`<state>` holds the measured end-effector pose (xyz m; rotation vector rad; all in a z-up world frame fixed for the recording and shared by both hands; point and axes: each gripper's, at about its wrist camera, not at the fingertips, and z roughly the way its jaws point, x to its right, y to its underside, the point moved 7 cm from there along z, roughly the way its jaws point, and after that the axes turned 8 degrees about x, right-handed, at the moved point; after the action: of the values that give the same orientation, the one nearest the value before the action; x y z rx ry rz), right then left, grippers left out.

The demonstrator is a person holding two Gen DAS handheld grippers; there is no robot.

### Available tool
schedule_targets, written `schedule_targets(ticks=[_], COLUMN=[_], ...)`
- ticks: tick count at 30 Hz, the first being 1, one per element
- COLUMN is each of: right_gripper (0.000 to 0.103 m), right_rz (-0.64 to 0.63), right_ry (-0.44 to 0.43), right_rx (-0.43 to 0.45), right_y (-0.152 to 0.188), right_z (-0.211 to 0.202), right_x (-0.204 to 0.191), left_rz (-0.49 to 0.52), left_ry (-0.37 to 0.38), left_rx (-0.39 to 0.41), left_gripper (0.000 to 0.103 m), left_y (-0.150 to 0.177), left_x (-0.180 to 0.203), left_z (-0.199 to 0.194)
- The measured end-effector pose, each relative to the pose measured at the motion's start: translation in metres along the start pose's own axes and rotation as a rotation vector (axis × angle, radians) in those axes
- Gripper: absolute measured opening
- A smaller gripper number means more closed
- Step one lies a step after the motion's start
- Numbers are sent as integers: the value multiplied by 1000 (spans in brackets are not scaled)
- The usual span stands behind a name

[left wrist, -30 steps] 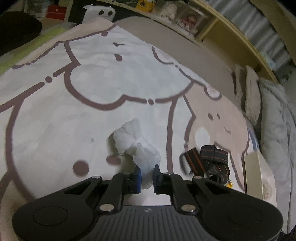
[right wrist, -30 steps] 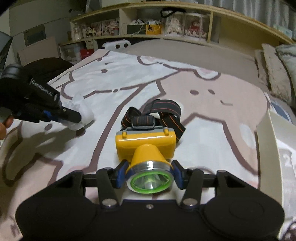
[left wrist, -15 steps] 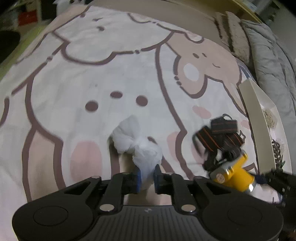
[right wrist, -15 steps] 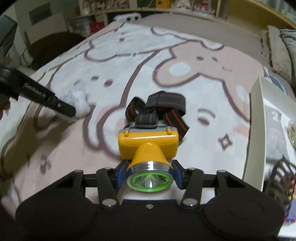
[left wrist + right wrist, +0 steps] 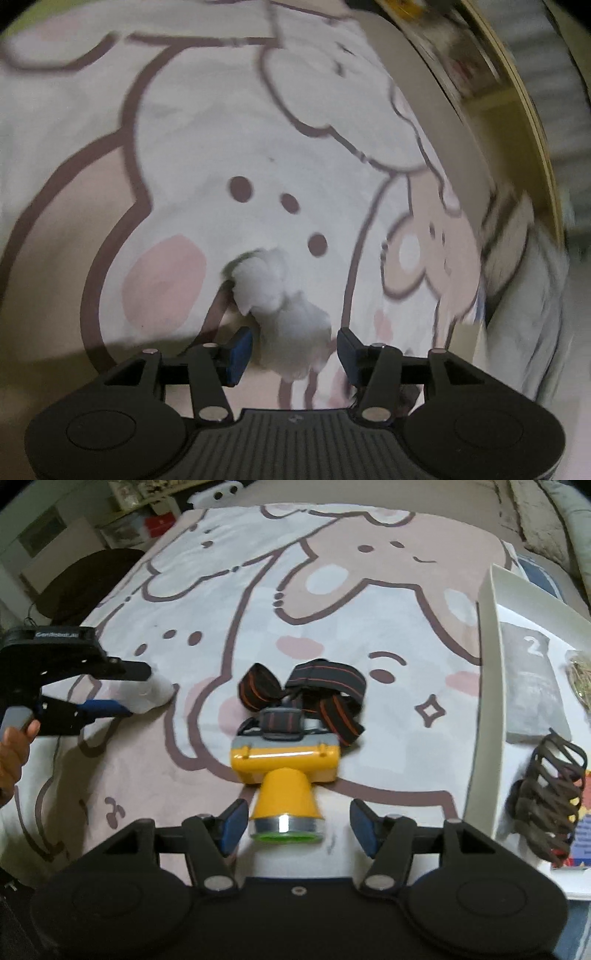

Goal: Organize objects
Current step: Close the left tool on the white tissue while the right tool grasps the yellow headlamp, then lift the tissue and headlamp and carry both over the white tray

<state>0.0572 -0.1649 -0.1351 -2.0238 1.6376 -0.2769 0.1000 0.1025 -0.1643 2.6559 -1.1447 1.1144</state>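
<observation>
A yellow headlamp (image 5: pixel 284 760) with a black, orange-striped strap (image 5: pixel 317 686) lies on the cartoon-print bedspread (image 5: pixel 332 602). Its lens end sits between the pads of my right gripper (image 5: pixel 295 825), whose jaws are opening, with a gap on each side. A crumpled white wad (image 5: pixel 280 306) rests on the bedspread (image 5: pixel 207 122) between the pads of my left gripper (image 5: pixel 293 350). Those jaws are opening too, and the pads do not press on it. In the right wrist view the left gripper (image 5: pixel 140 692) reaches in from the left, a hand behind it, beside the white wad (image 5: pixel 159 694).
A white tray (image 5: pixel 484 701) stands at the right, holding a grey pouch marked 2 (image 5: pixel 532 686) and a brown claw clip (image 5: pixel 546 797). A dark chair (image 5: pixel 92 579) is beyond the bed's left edge. A blurred shelf (image 5: pixel 480 74) and grey quilt (image 5: pixel 535 314) lie beyond.
Both grippers have opened. The headlamp, held before, now lies on the bedspread between the right pads. The left pads have let go of the white wad, and the left view has rolled.
</observation>
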Motion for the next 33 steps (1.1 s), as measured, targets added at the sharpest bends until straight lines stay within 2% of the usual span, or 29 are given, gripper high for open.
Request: schedule_targets(ticks=[3,5,9,11,21,23,24,25,33], right_gripper=[57,49,45,41,42,42,42,42,42], right_rz=[-41,-64,-101,-139,-219,-215,-208,-195,-102], right_ry=[-5,-13,-12,-7,36,44,45,47,42], right_rx=[-27,-50,-103,-135,-238,-235,-228,-216,-63], right_y=[-3,-6,-11,-12,-10,-6,-5,-3,5], right_z=[3,6,13,18,49,55,57,59,44], right_x=[-3,-7,-14,-18,-27,-26,-24,-23,-12], left_rz=[-45,-70,-107,-104,4,29,45,66,84], left_ry=[10,6,-23,-29,-47,-48,-51,-56,-31], left_rx=[25,44,54,47,25,27,28,30,48], left_gripper=[51,51,50,50,49,48,38,34,31], left_y=[-2,-3,-2,-2,-2,-2,-3,-4,-10], left_x=[2,2,-3,-5,-3,-1,0,0,4], left_z=[2,5,14,20,34,35,35,35,30])
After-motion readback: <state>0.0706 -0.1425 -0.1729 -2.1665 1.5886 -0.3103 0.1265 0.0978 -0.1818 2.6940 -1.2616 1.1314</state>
